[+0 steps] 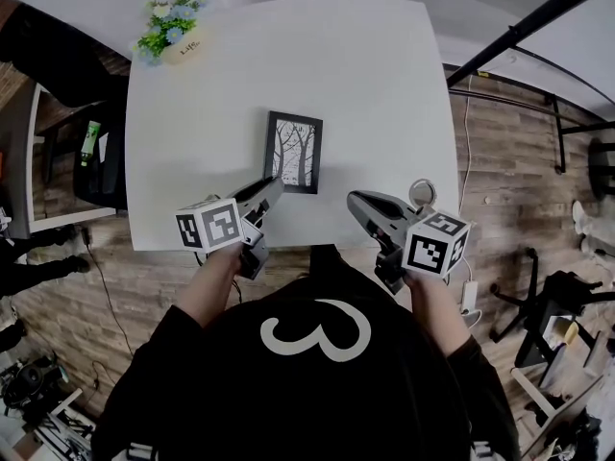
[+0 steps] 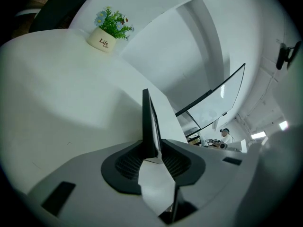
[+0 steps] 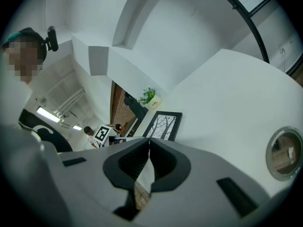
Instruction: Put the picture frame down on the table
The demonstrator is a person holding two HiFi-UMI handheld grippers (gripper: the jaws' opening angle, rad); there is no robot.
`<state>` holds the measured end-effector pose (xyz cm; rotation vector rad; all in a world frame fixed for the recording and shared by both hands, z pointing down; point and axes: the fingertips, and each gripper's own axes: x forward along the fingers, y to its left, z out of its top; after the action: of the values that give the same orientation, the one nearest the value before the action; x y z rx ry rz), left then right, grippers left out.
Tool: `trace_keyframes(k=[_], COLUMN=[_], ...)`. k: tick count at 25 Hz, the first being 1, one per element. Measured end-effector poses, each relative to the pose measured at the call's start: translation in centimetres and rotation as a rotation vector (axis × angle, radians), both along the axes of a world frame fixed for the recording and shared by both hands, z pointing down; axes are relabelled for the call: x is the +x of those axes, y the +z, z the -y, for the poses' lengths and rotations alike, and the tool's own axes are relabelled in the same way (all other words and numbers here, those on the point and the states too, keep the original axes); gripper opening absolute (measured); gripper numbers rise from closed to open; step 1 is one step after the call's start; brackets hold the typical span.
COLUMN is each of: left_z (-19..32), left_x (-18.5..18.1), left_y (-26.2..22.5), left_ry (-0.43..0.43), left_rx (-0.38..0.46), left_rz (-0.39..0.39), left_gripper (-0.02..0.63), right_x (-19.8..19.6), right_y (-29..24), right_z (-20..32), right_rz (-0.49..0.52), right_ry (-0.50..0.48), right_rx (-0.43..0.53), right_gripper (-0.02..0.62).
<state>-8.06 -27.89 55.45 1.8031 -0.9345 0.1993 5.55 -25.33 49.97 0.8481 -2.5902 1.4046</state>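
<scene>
A wood floor (image 1: 519, 161) lies all round a white square bench (image 1: 375, 84). The person stands at the bench's near edge in a black top (image 1: 192, 392) with a white looped mark on the front, and holds both grippers out over that edge.

The left gripper (image 1: 277, 186) reaches to the near left corner of the frame (image 1: 293, 152). In the left gripper view the frame shows edge-on between the jaws, whose tips sit close against both of its faces: the gripper grips the frame at that corner. The right gripper (image 1: 354, 200) hangs just right of the frame, apart from it, with its jaws closed tip to tip and nothing between them.

The frame is black, holds a picture of bare trees and sits near the middle of the bench, toward the person, its face turned up to the head view. Whether the gripped corner rests on the bench cannot be told.

A white pot (image 1: 181, 44) of blue and white flowers stands at the far left corner of the bench. A small round disc (image 1: 421, 192) lies by the near right edge, just beside the right gripper.
</scene>
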Motion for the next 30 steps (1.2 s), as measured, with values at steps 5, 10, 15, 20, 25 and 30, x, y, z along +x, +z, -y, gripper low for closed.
trace_keyframes(k=[5, 10, 15, 20, 25, 30], left_z=[-0.2, -0.3, -0.4, -0.5, -0.5, -0.5], left_x=[0.0, 0.0, -0.2, -0.5, -0.8, -1.1], left_y=[0.5, 0.7, 1.3, 1.8, 2.2, 2.5], left_ry=[0.017, 0.052, 0.073, 0.094, 0.102, 0.097], left_rx=[-0.001, 0.007, 0.004, 0.002, -0.004, -0.023], left_rz=[0.034, 0.082, 0.132, 0.181, 0.205, 0.205], left_gripper=[0.126, 0.137, 0.158, 0.186, 0.19, 0.215], right_x=[0.1, -0.2, -0.5, -0.7, -0.7, -1.0], right_y=[0.3, -0.2, 0.0, 0.1, 0.5, 0.3], right_z=[0.0, 0.3, 0.5, 0.6, 0.6, 0.7], right_rz=[0.005, 0.008, 0.018, 0.02, 0.006, 0.017], right_ry=[0.002, -0.002, -0.004, 0.0, 0.001, 0.003], right_rx=[0.001, -0.004, -0.005, -0.004, -0.006, -0.014], right_gripper=[0.024, 0.023, 0.024, 0.023, 0.024, 0.025])
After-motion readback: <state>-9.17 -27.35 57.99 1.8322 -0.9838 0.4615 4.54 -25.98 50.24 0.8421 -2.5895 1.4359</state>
